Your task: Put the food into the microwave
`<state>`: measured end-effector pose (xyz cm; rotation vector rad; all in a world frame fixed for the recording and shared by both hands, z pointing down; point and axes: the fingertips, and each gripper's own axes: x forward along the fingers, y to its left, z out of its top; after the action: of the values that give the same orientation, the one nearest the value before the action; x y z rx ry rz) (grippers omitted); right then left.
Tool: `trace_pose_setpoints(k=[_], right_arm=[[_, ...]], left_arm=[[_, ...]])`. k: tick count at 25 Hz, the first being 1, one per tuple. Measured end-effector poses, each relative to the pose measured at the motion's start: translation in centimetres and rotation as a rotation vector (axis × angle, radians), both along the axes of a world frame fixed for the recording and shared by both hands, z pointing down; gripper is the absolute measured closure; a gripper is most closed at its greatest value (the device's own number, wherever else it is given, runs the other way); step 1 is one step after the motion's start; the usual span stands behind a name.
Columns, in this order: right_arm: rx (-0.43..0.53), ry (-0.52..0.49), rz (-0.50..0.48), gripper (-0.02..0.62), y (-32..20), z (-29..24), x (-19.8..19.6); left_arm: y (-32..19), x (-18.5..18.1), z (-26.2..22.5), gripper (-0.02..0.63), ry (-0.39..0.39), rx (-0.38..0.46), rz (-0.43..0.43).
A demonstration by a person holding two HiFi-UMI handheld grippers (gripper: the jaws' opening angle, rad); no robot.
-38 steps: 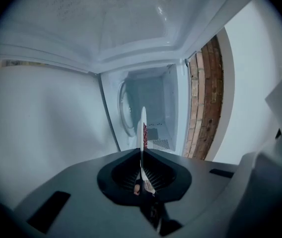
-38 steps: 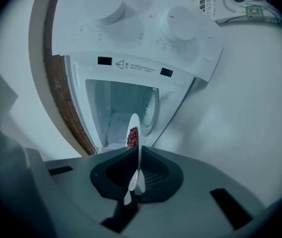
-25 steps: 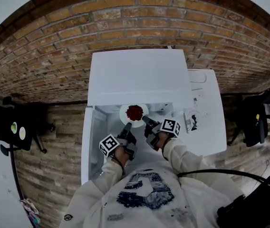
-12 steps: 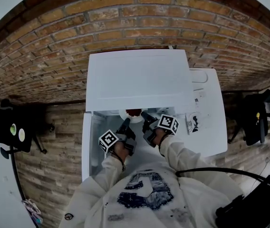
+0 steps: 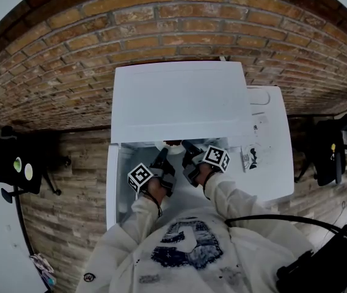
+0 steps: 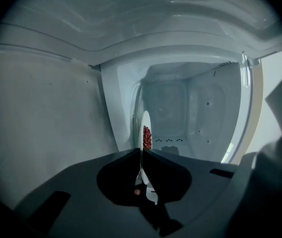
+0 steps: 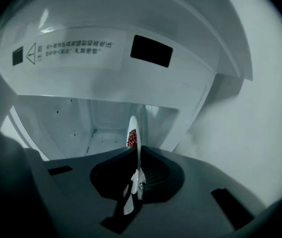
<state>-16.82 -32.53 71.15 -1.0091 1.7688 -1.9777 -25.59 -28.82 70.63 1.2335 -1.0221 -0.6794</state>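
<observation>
**Head view.** We look down on one white box-shaped microwave oven (image 5: 179, 99). Its top hides most of the single round white plate (image 5: 160, 144). Only a sliver of rim and a little of the red crumbly food (image 5: 173, 143) show at the cavity mouth. Two grippers, the left gripper (image 5: 163, 157) and the right gripper (image 5: 187, 149), reach in side by side.

**Left gripper view.** The plate appears edge-on as a thin upright sliver with its far rim aimed into the cavity. Its near rim is pinched between the jaws, and one heap of food lies on it.

**Right gripper view.** We see the same edge-on sliver, with these jaws pinching the opposite rim. The printed warning label (image 7: 71, 46) above the opening is too small to read.
</observation>
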Motion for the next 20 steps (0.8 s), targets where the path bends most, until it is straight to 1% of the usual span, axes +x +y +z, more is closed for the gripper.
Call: trace_pose_setpoints(k=[7, 13, 14, 15, 17, 19, 20], right_arm=[[0.013, -0.018, 0.022, 0.571, -0.2, -0.2, 0.1], [0.023, -0.011, 0.021, 0.563, -0.3, -0.5, 0.2], [0.026, -0.014, 0.021, 0.555, -0.3, -0.6, 0.2], [0.031, -0.020, 0.020, 0.537, -0.3, -0.7, 0.2], [0.038, -0.034, 0.017, 0.498, -0.3, -1.1, 0.1], [0.035, -0.046, 0.014, 0.476, -0.1, -1.1, 0.0], [0.031, -0.047, 0.012, 0.474, 0.1, -1.1, 0.0]], left_arm=[[-0.5, 0.1, 0.0, 0.584, 0.002, 0.002, 0.008], [-0.9, 0.3, -0.3, 0.582, -0.003, 0.024, 0.021], [-0.9, 0.4, -0.5, 0.561, -0.004, 0.032, 0.028], [-1.0, 0.5, -0.7, 0.530, -0.005, 0.041, 0.037], [-1.1, 0.7, -0.9, 0.492, -0.013, 0.051, 0.052], [-1.0, 0.9, -1.0, 0.471, -0.018, 0.051, 0.062], [-0.9, 1.0, -1.0, 0.466, -0.022, 0.052, 0.067]])
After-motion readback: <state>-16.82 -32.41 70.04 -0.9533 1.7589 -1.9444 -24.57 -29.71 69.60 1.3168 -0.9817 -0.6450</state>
